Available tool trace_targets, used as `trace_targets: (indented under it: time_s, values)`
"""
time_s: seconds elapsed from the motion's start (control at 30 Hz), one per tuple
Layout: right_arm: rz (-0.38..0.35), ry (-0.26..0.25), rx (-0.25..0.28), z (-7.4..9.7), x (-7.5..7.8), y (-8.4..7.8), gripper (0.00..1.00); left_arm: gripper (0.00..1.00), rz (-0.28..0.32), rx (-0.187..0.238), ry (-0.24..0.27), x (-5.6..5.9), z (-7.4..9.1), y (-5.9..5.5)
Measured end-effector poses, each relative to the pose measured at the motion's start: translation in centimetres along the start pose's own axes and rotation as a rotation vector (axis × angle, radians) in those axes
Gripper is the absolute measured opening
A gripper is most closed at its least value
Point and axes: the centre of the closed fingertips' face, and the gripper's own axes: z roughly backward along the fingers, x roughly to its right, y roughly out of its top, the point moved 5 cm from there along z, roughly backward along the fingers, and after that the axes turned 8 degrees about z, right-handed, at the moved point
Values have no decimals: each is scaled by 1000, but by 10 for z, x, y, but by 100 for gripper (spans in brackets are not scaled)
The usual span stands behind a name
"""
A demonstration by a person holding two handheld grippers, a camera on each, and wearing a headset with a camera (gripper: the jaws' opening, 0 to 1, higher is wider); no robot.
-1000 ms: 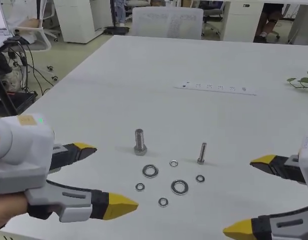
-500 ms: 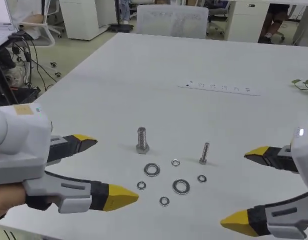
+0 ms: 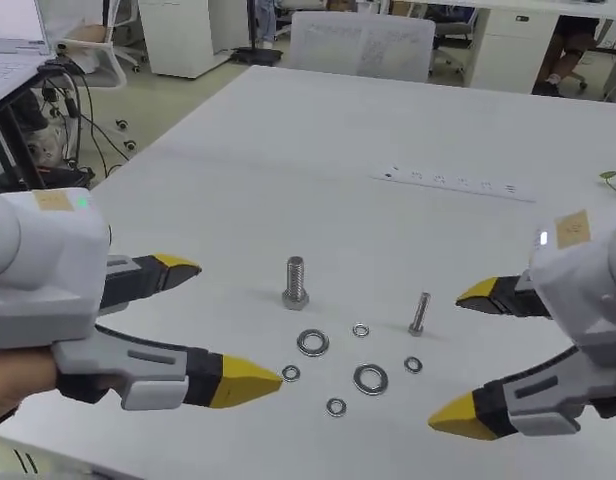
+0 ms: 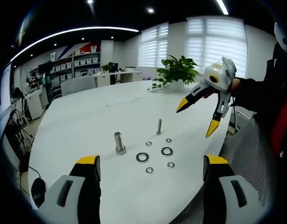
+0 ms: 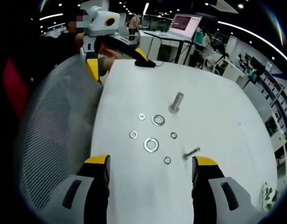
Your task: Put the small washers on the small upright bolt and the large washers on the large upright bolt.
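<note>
Now the yellow-tipped right gripper (image 3: 450, 360), open like the left gripper (image 3: 231, 322), has neared the silver steel washers (image 3: 370, 379), so picking can begin.

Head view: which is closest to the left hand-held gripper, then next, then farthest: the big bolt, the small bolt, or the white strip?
1. Big bolt, just right of the left hand-held gripper.
2. Small bolt, farther right.
3. White strip, far back on the table.
</note>
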Motion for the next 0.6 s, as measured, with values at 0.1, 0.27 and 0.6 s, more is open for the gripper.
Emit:
trace_targets:
  time_s: [0.1,0.27,0.6]
  values:
    - [16,26,-14,-5,2,2,70,91,-1,5,1,-1,0,2]
    - [55,53,-35,-12,8,7,69,91,-4,9,0,-3,0,4]
    - [107,110,-82,-29,19,12,67,92,0,26,3,-10,-1,7]
